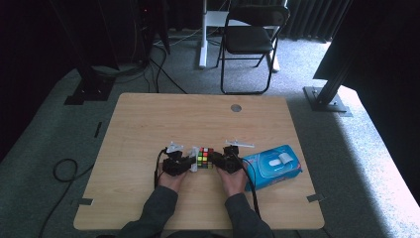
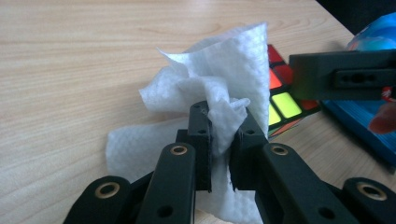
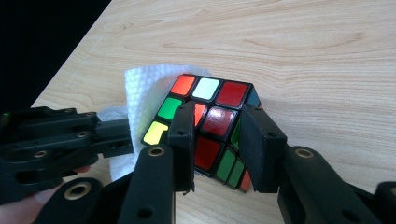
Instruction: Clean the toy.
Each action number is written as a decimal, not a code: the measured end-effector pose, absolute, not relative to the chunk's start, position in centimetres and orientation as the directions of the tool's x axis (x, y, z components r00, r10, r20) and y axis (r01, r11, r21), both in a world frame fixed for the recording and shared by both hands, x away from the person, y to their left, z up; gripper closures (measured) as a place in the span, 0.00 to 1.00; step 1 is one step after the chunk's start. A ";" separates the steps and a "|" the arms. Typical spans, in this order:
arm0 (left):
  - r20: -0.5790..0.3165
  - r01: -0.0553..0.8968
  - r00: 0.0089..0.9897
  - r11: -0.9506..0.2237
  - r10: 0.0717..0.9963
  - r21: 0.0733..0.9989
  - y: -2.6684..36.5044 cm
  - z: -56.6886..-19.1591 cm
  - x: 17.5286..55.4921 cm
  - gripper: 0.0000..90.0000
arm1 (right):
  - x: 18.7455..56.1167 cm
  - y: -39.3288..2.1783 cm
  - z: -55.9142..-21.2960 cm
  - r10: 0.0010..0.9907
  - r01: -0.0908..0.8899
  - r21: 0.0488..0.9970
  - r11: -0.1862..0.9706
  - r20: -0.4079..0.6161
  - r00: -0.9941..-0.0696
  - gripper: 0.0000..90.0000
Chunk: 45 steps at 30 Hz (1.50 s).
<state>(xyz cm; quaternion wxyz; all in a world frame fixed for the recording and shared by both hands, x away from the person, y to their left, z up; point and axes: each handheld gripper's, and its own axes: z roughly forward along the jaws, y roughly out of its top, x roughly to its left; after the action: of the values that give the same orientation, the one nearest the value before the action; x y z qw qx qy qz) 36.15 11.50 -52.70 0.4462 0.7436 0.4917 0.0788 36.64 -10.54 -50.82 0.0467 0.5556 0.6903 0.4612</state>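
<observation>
A Rubik's cube (image 1: 205, 157) sits near the table's front middle, between my two grippers. My right gripper (image 3: 219, 126) is shut on a corner of the cube (image 3: 210, 121), which is tilted with its red, white and green stickers up. My left gripper (image 2: 223, 119) is shut on a crumpled white wipe (image 2: 219, 79), holding it against the cube's (image 2: 282, 100) left side. In the right gripper view the wipe (image 3: 140, 88) shows behind the cube, with the left gripper (image 3: 56, 135) at the left. From above, the left gripper (image 1: 190, 163) and right gripper (image 1: 218, 161) flank the cube.
A blue pack of wipes (image 1: 271, 166) lies just right of my right hand. The wooden table (image 1: 198, 119) is bare at the back, with a round grommet (image 1: 236, 107) near its far edge. A folding chair (image 1: 250, 39) stands on the carpet beyond.
</observation>
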 end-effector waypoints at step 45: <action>-0.268 0.674 0.477 -0.152 0.837 0.723 12.6 -54.5 36.3 0.93 | 35.9 -10.8 -49.4 0.835 0.679 0.733 -0.038 0.396 -0.381 0.59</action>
<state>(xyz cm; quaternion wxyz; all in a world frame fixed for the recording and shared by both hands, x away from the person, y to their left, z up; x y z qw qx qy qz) 36.28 12.58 -54.55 0.4147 0.7527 0.5018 0.0981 35.85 -10.76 -49.41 0.0839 0.5500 0.6885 0.4653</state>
